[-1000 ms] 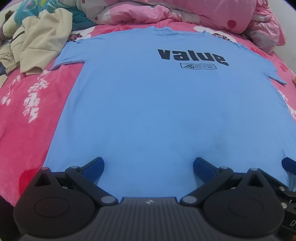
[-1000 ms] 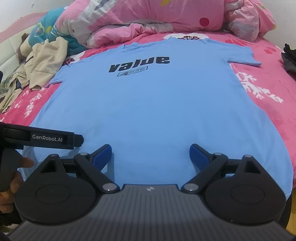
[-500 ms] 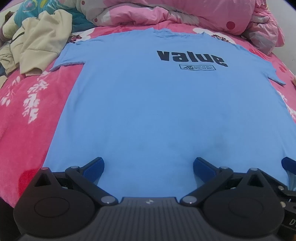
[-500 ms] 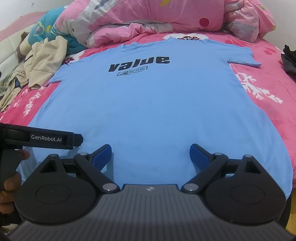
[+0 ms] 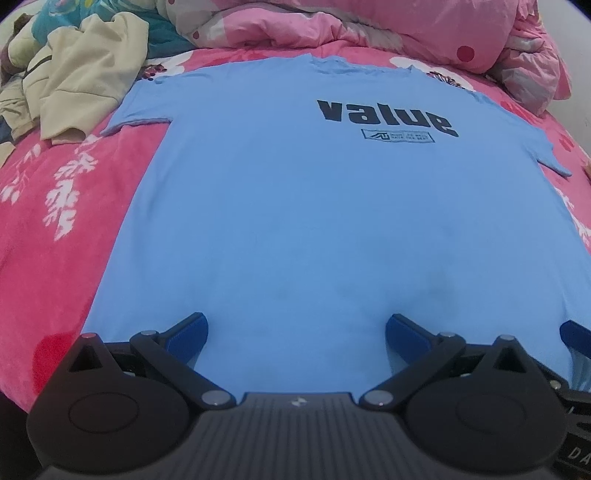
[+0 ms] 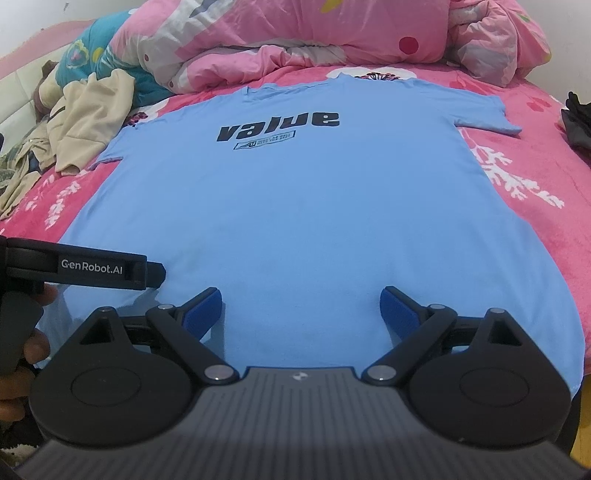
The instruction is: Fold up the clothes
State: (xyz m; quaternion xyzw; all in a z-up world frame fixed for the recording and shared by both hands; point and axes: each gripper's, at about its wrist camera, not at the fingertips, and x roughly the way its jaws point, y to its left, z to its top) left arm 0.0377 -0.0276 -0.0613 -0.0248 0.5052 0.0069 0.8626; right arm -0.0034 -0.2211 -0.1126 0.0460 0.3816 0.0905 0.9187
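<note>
a light blue t-shirt (image 5: pixel 295 221) lies spread flat, print side up, on a bed (image 5: pixel 48 258) covered in a pink flowered blanket, its collar at 12 o'clock and its hem at 6 o'clock, nearest the two grippers. the left gripper (image 5: pixel 295 332) hovers over the hem with its blue-padded fingers (image 5: pixel 188 334) spread wide and nothing between them. the right gripper (image 6: pixel 301 314) hangs over the hem a little further right, likewise spread and empty.

the shirt looks thin, soft and light, a knit that should drape, stretch and drag on the fleecy blanket rather than hold a shape. it probably wants pinching at an edge, not the middle: the two hem corners at 7 and 5 o'clock, or a sleeve and the hem corner on one side, so both layers come up together. a shallow pinch may catch only the top layer.

going left to right, the left wrist view shows the crumpled beige garment (image 5: pixel 85 74) at 10 o'clock, close beside the shirt's left sleeve (image 5: pixel 136 110), then the pink quilt (image 5: pixel 406 29) heaped at 12 o'clock, and a sliver of the other gripper's blue pad at the 4 o'clock edge. the right wrist view adds what that one lacks: a hand (image 6: pixel 26 343) gripping the left gripper's handle at 8 o'clock, its branded side arm reaching over the hem, the whole right sleeve (image 6: pixel 487 118) lying flat at 1 o'clock, and a dark item (image 6: pixel 576 122) at the bed's 2 o'clock edge, too cropped to identify.
</note>
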